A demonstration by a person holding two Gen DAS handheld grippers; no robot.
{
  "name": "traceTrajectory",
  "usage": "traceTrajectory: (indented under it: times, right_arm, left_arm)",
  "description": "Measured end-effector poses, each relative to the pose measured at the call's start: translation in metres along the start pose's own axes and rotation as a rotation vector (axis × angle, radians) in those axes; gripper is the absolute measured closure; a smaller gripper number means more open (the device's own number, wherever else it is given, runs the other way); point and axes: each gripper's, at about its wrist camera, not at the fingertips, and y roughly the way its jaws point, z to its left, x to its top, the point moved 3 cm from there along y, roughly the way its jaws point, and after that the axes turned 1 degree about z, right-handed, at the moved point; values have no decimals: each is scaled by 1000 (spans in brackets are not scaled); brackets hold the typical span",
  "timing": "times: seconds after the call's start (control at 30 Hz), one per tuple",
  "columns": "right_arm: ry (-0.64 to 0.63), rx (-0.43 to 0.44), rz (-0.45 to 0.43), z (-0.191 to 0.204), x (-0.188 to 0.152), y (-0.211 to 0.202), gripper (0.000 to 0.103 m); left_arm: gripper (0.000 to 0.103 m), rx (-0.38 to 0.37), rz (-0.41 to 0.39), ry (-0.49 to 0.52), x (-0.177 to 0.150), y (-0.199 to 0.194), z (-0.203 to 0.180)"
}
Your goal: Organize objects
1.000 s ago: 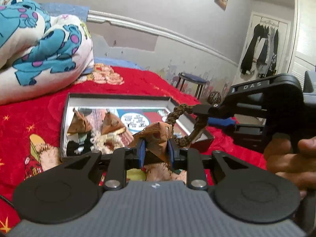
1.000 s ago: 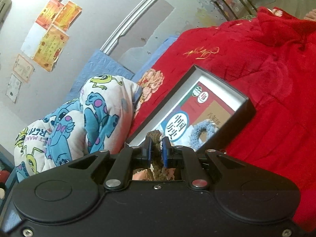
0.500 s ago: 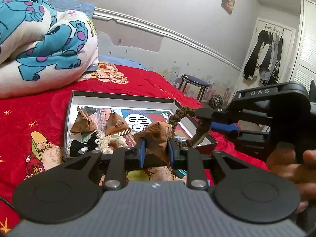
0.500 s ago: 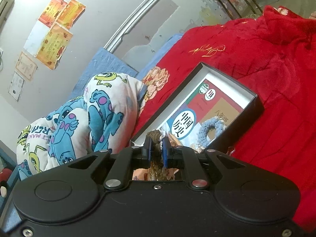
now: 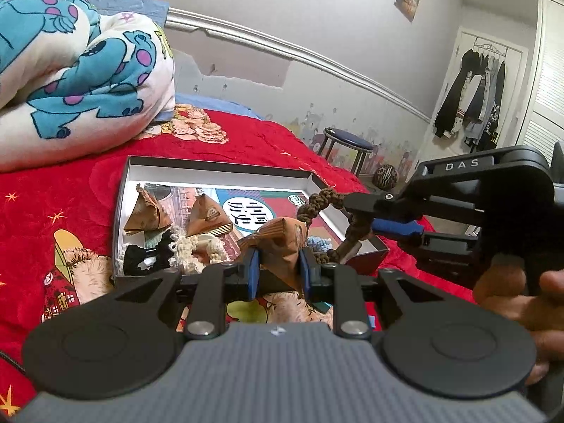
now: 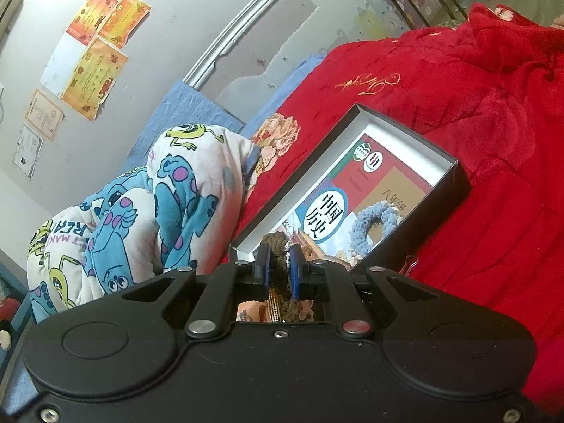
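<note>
box (image 5: 218,171) on bed (image 5: 70,190) | packets (image 5: 148,211) in its left part (scrunchies (image 5: 141,261) nearer) | quilt (image 5: 70,70) far left | stool (image 5: 347,144) far right

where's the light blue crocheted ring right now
In the right wrist view the light blue crocheted ring lies inside the box, on the printed book cover near the box's right-hand wall.
</note>
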Motion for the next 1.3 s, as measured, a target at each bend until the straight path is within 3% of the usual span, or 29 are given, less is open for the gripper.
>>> traceTrajectory:
  times: [0.6, 1.3]
  right_arm:
    - [-19, 37, 0, 6, -1, 2, 91]
    - [-64, 122, -42, 24, 19, -3, 91]
  left_arm:
    - [75, 2, -12, 3, 4, -1, 0]
    - [75, -12, -99, 43, 42, 11, -14]
